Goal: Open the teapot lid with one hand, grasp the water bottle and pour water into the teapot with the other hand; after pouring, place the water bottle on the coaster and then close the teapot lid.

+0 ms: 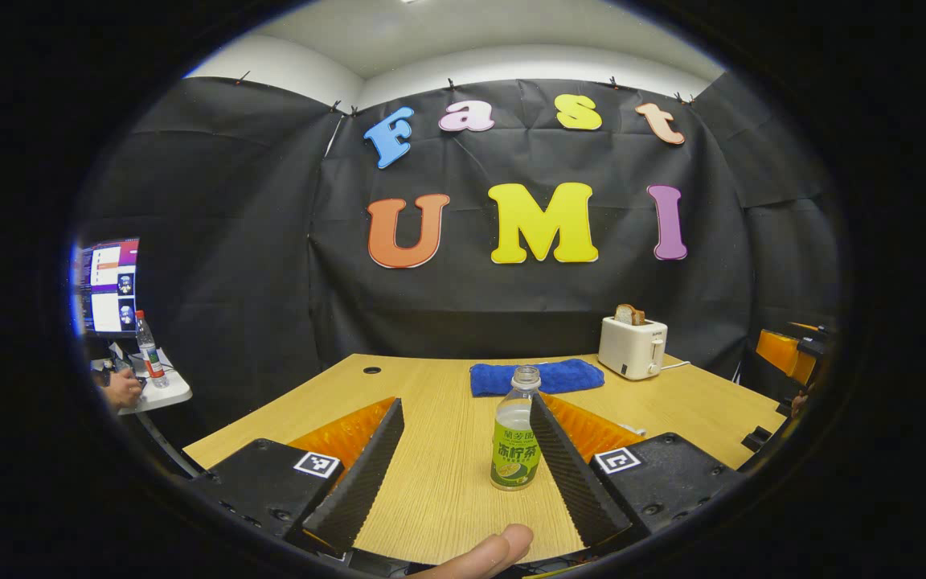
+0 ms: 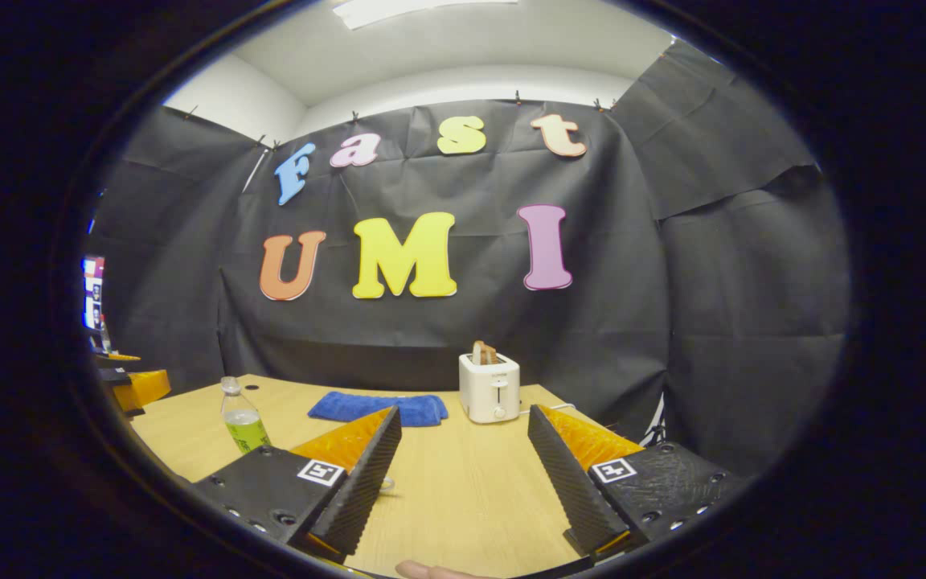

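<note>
Left gripper (image 1: 463, 474) wide open, holding nothing; right gripper (image 2: 463, 474) wide open too, empty. Water bottle (image 1: 516, 438) standing uncapped on table (image 1: 431, 402) between left fingers, by the right one. Probably light, thin, slippery; best squeezed gently mid-body. Farther back: blue towel (image 1: 535, 376), then toaster (image 1: 632, 346). Nothing blocking.

Light wooden table (image 1: 439, 450) is carrying a few things: a water bottle (image 1: 516, 442) is standing upright just ahead between the left gripper's fingers, a folded blue towel (image 1: 547, 376) is lying farther out behind it, and a white toaster (image 1: 632, 346) is sitting off to the right.
</note>
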